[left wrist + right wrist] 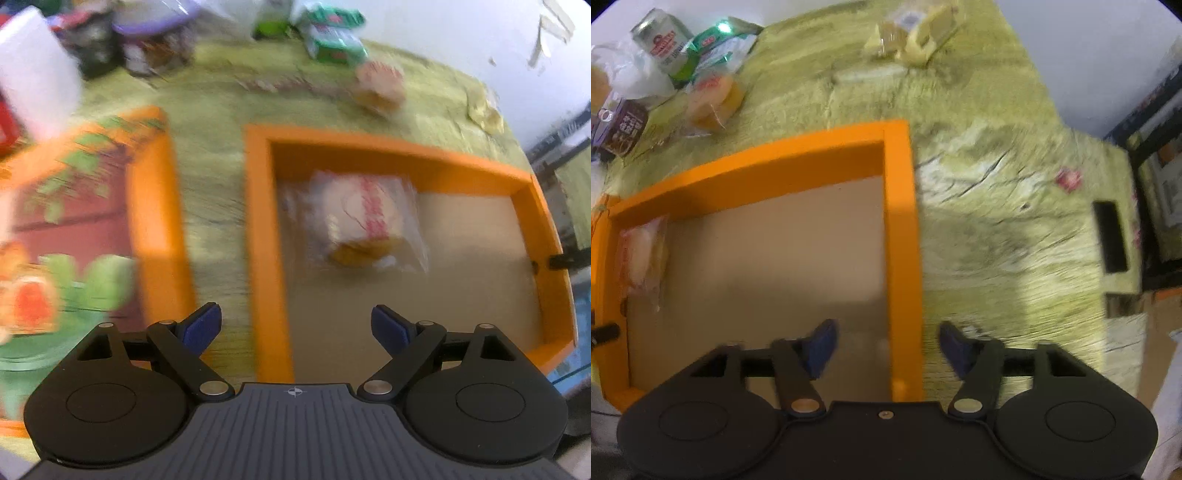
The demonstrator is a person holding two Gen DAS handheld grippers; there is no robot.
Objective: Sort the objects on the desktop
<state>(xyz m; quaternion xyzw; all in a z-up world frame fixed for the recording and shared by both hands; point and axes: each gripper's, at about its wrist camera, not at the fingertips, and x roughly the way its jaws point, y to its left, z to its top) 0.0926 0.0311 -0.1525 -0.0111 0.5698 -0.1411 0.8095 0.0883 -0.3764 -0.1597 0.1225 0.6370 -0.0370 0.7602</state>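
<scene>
An orange tray [258, 236] with a tan floor lies on the green cloth. A wrapped cake in clear plastic [364, 221] lies inside it near the far left corner; it also shows in the right wrist view [642, 254]. My left gripper [295, 328] is open and empty, above the tray's near left wall. My right gripper [884, 345] is open and empty, straddling the tray's right wall [903, 236]. A second wrapped cake [380, 86] lies on the cloth beyond the tray, also in the right wrist view [714, 98].
A second orange tray [155, 206] holding colourful packets stands to the left. Green packets [332, 37], a drink can [665, 40], jars [155, 40] and a brown packet [626, 127] crowd the table's far side. Yellowish packets [916, 33] lie far right.
</scene>
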